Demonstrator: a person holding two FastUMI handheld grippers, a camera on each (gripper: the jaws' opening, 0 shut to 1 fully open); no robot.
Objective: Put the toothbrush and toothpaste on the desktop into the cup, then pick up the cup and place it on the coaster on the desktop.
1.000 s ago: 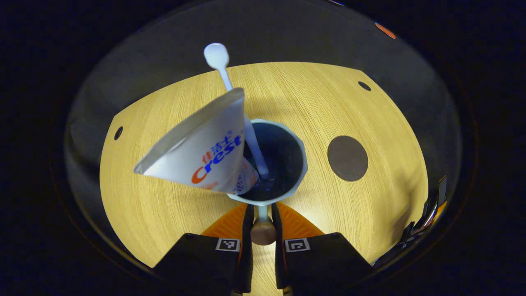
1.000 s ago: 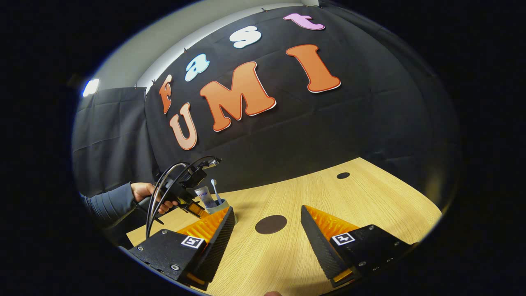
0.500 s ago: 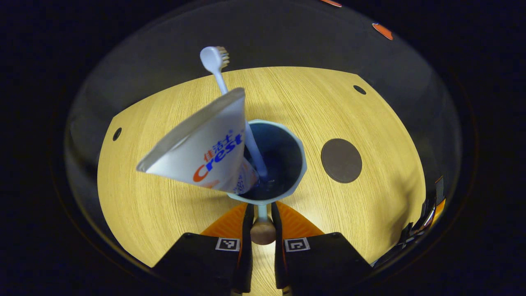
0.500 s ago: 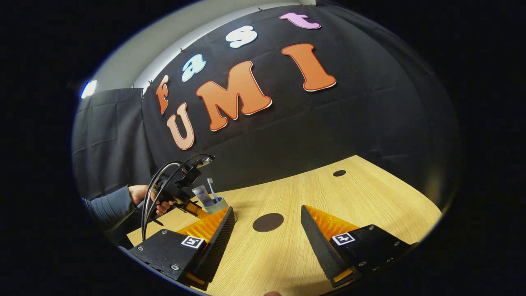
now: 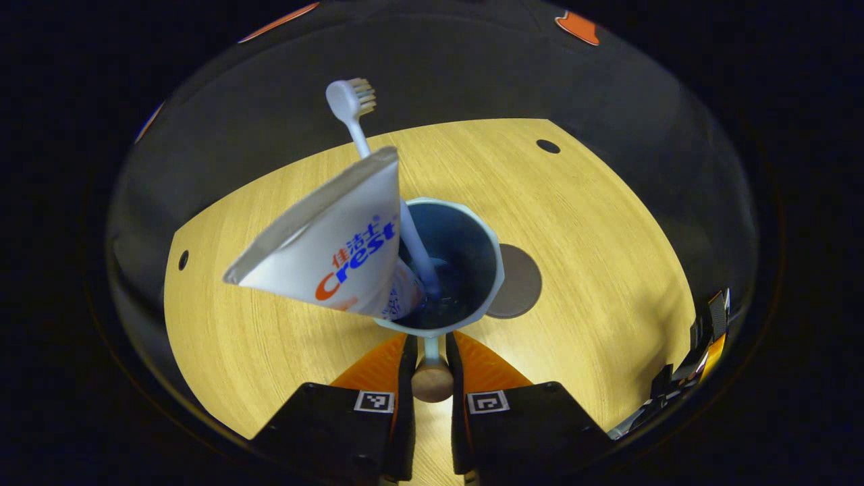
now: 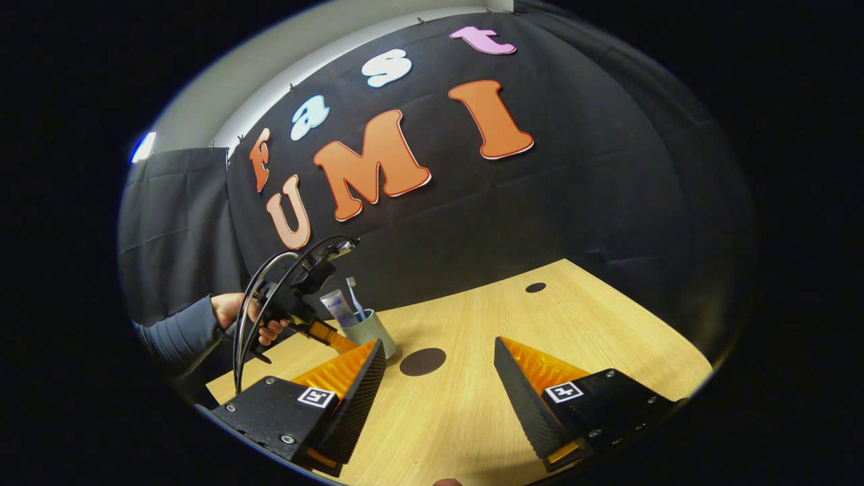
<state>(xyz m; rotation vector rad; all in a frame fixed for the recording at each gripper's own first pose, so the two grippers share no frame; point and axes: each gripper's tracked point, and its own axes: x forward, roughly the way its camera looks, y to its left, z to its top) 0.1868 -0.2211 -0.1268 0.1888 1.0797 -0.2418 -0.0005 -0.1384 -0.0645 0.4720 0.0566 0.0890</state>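
Toothpaste [image 5: 331, 253] leans out of the cup [image 5: 466, 270] toward the left in the left gripper view, its flat end uppermost, and the toothbrush [image 5: 378, 175] stands beside it with the bristled head at the top. We see the cup just ahead of the left gripper [image 5: 430, 351], whose jaws are drawn close and pinch the cup's handle [image 5: 430, 374] between them. To the right of the cup lies the coaster [image 5: 520, 280], its near edge hidden behind the cup's rim. Wooden desktop [image 5: 607, 270] spreads under all of it.

In the right gripper view, going from the left, we find a hand [image 6: 236, 317] in a grey sleeve [image 6: 179, 334] holding the left gripper [image 6: 331, 335] at the cup [image 6: 368, 332], with toothpaste [image 6: 335, 307] and toothbrush [image 6: 354, 297] poking up from it. The cup looks lifted and tilted; we cannot tell whether its base touches the desktop [image 6: 540, 324]. The coaster [image 6: 422, 361] lies just to the cup's right. The right gripper [image 6: 439, 351] hovers low with jaws spread wide, nothing between them, and the coaster sits ahead of the gap.
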